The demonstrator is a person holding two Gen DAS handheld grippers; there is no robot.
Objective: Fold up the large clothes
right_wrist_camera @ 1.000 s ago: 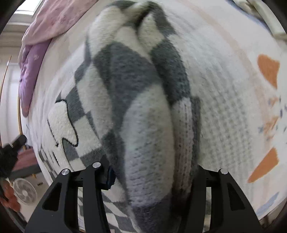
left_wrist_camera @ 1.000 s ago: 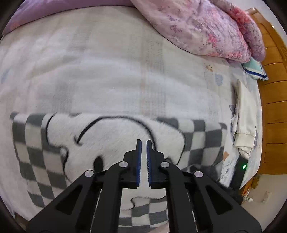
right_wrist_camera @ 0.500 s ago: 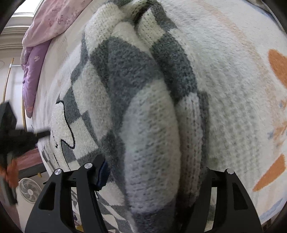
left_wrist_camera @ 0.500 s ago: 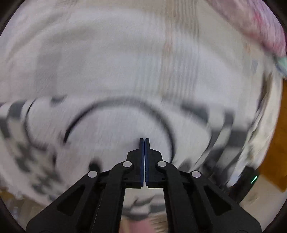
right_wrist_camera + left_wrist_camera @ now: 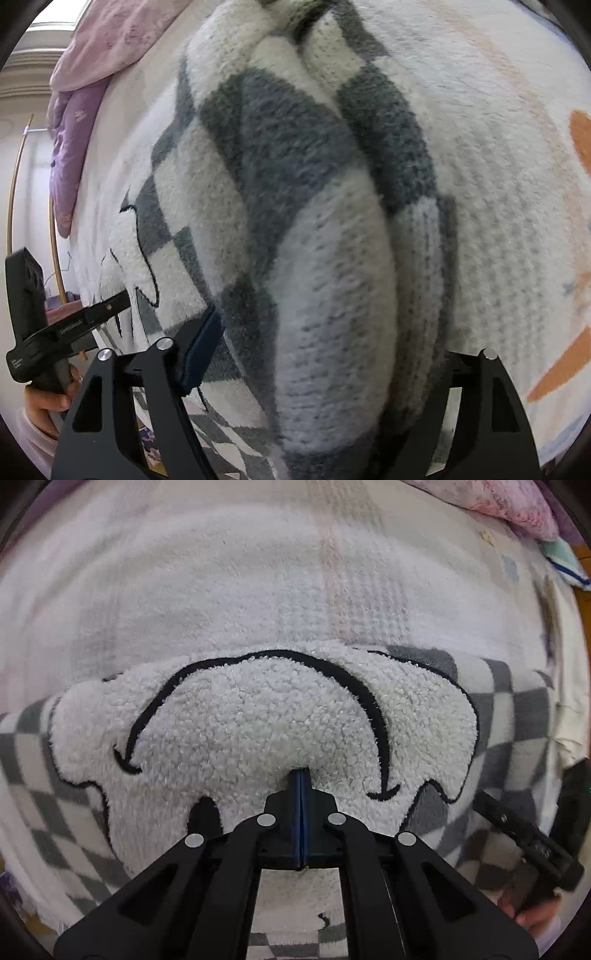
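Pressing tip-first into fleece, the left claw (image 5: pixel 301 775) is fully closed, its blue pads (image 5: pixel 296 812) flat together with nothing visibly caught between them. The tips touch the sweater (image 5: pixel 258 723), which lies spread on the bed (image 5: pixel 221 572). Here the sweater shows a curly white patch outlined in black, bordered by a smoother grey-and-white check. The bed cover is a pale waffle weave. A pink quilt (image 5: pixel 517 513) is cut off at the top right. At the lower right the black body of the other tool is blurred, with a bit of a hand (image 5: pixel 532 915) below it.

From the right wrist view, the right claw (image 5: pixel 321 350) stands wide, its jaws having just been opening. A thick folded roll of the sweater (image 5: pixel 314 240) lies between them. The blue left pad (image 5: pixel 201 350) stands just clear of the knit. The right finger is hidden behind the roll, so contact there cannot be told. The knit is fuzzy, in big grey and cream squares. At the left edge a hand (image 5: pixel 44 398) holds the left tool.
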